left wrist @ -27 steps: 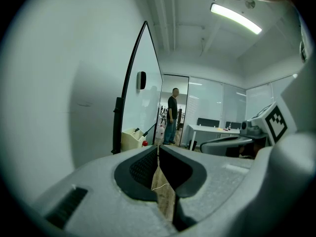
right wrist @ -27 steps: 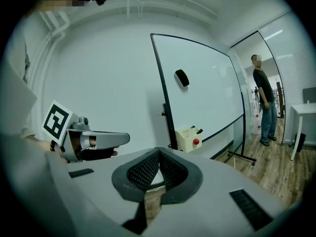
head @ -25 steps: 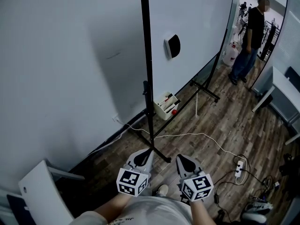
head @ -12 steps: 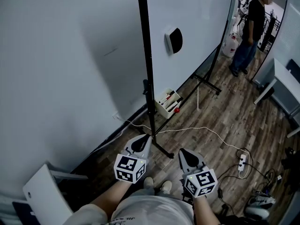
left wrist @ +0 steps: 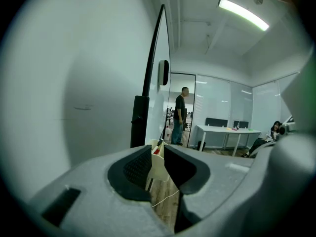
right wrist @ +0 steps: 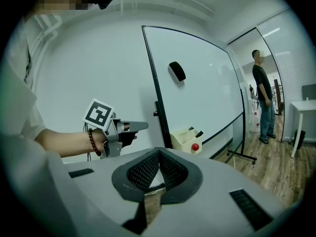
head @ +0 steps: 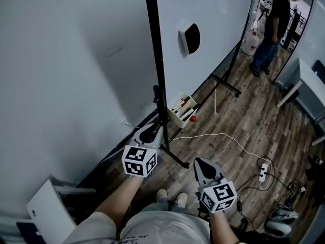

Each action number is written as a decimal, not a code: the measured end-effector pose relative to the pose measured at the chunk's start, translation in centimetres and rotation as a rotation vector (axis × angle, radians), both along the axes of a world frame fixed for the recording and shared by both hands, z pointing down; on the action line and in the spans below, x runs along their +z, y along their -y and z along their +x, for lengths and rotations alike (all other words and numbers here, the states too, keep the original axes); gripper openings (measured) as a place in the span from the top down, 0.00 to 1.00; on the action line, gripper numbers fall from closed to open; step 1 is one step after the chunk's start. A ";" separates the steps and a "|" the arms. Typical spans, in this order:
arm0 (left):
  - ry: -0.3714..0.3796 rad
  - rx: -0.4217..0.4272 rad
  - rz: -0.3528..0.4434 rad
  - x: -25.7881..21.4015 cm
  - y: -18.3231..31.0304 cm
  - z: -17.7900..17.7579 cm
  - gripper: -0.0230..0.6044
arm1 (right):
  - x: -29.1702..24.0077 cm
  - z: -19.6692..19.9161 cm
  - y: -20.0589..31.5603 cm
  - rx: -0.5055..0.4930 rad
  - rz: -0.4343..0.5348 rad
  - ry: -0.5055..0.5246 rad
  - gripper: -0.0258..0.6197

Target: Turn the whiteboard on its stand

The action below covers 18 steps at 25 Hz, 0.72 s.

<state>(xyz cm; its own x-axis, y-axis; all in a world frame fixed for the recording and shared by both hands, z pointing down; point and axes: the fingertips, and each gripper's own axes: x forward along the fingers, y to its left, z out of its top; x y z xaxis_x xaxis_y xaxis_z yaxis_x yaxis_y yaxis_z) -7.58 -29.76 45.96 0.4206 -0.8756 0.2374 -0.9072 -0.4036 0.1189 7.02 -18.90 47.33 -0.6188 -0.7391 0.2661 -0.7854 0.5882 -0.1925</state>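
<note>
Office room, wood-look floor, and the whiteboard (head: 218, 29) stands edge-on right in front of me on its stand. My left gripper (head: 152, 132) is up beside the black side frame (head: 154, 60), jaws opening with nothing between them. The right gripper (head: 201, 165) hangs lower, pinched closed and empty. I'd get the frame fully between the pads before squeezing, then swing slowly and keep clear of the pen tray (head: 179, 113).

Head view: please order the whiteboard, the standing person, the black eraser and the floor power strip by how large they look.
1. whiteboard
2. standing person, though far from the camera
3. black eraser
4. power strip
</note>
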 end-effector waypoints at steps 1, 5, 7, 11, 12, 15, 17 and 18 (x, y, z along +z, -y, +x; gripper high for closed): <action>-0.001 -0.003 -0.003 0.1 0.6 -0.1 0.82 | 0.1 0.0 0.3 0.003 -0.002 -0.002 0.95; -0.005 -0.007 -0.007 0.5 2.8 -0.3 0.75 | 0.5 0.0 1.8 0.030 -0.015 -0.003 0.95; -0.006 -0.011 -0.006 0.8 3.6 -0.5 0.72 | 0.8 -0.2 2.6 0.035 -0.020 -0.003 0.95; -0.002 -0.005 -0.021 1.8 5.2 -0.6 0.65 | 1.3 -0.7 4.0 0.035 -0.027 -0.007 0.95; -0.001 -0.006 -0.025 2.0 5.7 -0.7 0.63 | 1.4 -0.8 4.3 0.035 -0.028 -0.008 0.95; 0.008 -0.012 -0.029 2.4 7.1 -0.8 0.59 | 1.4 -1.0 5.0 0.042 -0.026 -0.008 0.95; 0.019 -0.013 -0.032 2.7 8.1 -0.7 0.57 | 1.5 -1.2 5.4 0.043 -0.026 -0.006 0.95; 0.024 -0.013 -0.035 2.9 8.5 -0.7 0.56 | 1.6 -1.4 5.5 0.042 -0.027 -0.005 0.95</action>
<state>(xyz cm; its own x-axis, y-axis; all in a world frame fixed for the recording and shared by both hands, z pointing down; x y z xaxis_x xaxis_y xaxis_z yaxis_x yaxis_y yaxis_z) -8.24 -38.30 48.89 0.4032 -0.8719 0.2779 -0.9151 -0.3877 0.1111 5.66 -24.38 48.93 -0.5860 -0.7568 0.2895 -0.8103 0.5495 -0.2036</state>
